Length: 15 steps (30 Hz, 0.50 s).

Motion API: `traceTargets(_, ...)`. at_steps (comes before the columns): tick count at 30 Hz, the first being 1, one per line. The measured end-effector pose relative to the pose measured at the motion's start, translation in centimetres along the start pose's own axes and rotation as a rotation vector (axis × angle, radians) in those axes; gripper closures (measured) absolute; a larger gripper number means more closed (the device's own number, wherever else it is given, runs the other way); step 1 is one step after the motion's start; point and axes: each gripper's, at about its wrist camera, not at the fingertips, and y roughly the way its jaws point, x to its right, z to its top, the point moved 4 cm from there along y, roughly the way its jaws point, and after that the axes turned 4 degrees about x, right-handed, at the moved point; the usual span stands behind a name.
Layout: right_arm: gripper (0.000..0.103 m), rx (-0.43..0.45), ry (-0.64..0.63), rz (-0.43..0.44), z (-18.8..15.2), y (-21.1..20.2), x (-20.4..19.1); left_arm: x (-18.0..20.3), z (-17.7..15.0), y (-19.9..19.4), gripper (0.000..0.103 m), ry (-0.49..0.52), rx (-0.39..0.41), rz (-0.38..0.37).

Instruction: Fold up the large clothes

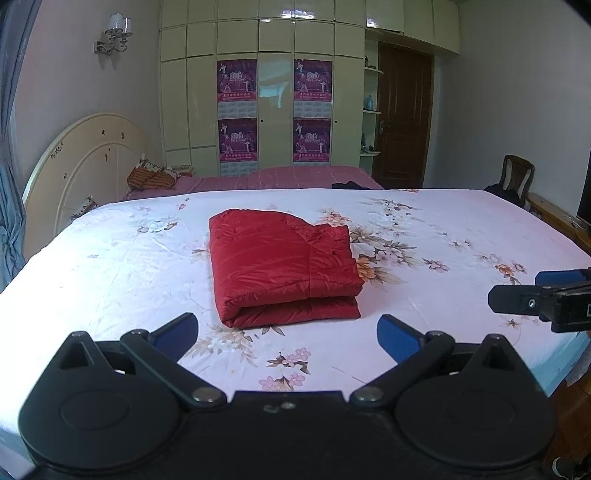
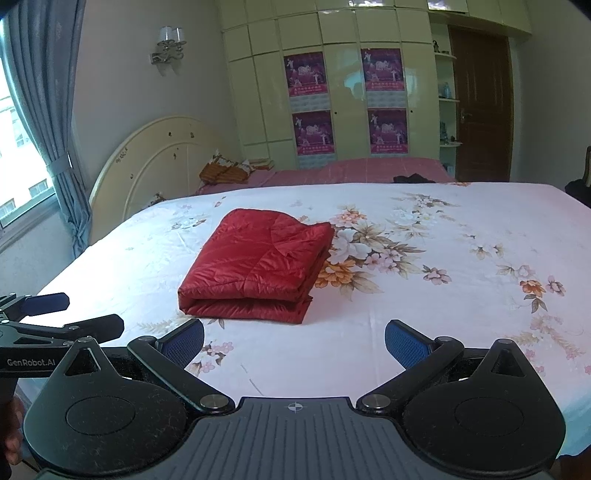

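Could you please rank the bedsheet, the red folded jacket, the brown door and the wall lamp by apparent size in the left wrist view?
1. Floral bedsheet
2. Red folded jacket
3. Brown door, though it stands much farther away
4. Wall lamp

Both wrist views face across the bed (image 1: 110, 258), sharing its middle.

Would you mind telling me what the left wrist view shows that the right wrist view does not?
Only the left wrist view shows the dark wooden chair by the right wall. Only the right wrist view shows the bright window behind the blue curtain. Both share the folded red quilted garment on the floral white bedsheet, untouched, with the left claw and right claw open.
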Motion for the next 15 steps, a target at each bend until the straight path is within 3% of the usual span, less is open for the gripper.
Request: traceTargets(15,0.0,-0.004,-0.014,0.018,0.43,0.65,-0.02,-0.68,0.39,0.32,0.0,-0.003,0.008,0.009)
